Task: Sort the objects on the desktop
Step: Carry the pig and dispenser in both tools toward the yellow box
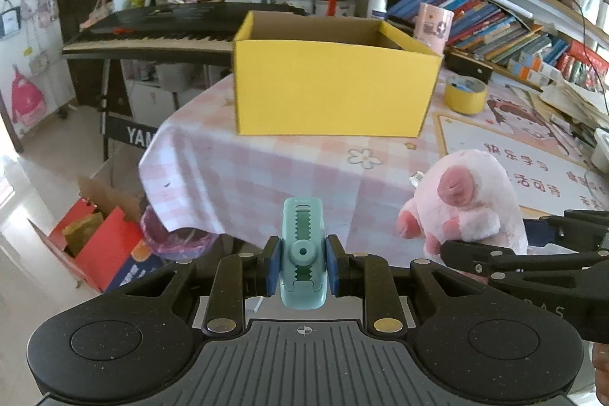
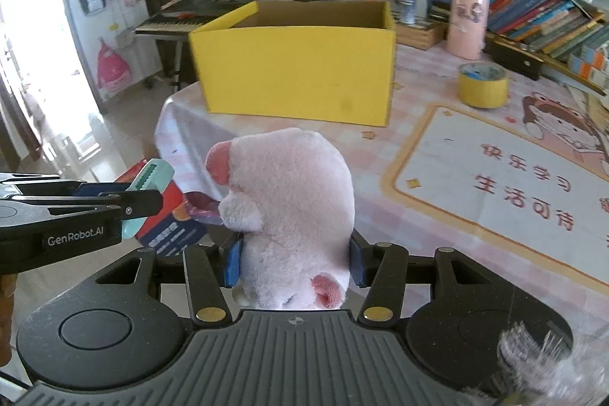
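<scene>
My left gripper (image 1: 303, 265) is shut on a small teal utility knife (image 1: 303, 246), its blue pads pressing on both sides; the knife (image 2: 150, 179) also shows at the left of the right wrist view. My right gripper (image 2: 295, 263) is shut on a pink plush pig (image 2: 293, 200), which fills the space between its pads; the pig (image 1: 468, 200) appears at the right of the left wrist view. Both grippers hover off the near edge of the table. An open yellow cardboard box (image 1: 331, 86) stands ahead on the pink checked tablecloth (image 1: 274, 170), also seen as the box (image 2: 297, 71) in the right view.
A yellow tape roll (image 2: 482, 84) and a pink cylinder (image 2: 466, 25) stand right of the box. A printed desk mat (image 2: 506, 193) covers the right of the table. Books line the shelves at right. A keyboard (image 1: 152, 33) stands behind; red boxes (image 1: 102, 246) and a bin sit on the floor.
</scene>
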`<state>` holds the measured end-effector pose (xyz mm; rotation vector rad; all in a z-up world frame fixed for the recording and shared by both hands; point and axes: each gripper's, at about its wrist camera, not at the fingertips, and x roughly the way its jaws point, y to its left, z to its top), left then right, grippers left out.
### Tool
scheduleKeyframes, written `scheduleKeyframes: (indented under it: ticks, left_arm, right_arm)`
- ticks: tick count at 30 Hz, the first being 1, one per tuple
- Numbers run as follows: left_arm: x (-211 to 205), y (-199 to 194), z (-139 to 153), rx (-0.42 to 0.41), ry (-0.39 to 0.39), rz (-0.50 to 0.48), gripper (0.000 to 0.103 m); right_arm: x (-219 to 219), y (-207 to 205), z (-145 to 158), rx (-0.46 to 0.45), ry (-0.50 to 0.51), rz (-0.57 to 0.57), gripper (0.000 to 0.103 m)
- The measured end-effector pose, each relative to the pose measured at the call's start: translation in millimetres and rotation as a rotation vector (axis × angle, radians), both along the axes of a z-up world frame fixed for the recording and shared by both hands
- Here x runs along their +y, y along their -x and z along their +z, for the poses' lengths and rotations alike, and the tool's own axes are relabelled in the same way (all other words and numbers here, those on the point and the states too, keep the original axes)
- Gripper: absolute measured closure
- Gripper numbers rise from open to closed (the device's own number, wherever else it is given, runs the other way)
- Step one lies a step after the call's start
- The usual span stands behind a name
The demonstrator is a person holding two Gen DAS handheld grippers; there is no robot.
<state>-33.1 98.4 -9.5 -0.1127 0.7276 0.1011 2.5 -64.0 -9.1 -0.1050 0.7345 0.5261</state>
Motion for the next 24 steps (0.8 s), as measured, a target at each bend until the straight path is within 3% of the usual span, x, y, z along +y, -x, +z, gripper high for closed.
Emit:
scheduleKeyframes:
  ticks: [9,24]
  left_arm:
    - [16,9,3,-0.025,0.005,0.025,0.08]
    - [22,-3,16,-0.081,-0.019,0.002,0.08]
  right_arm:
    - [20,7,6,-0.024,0.012,0.046,0.054]
    - [30,3,15,-0.07,0.023,0.025,0.054]
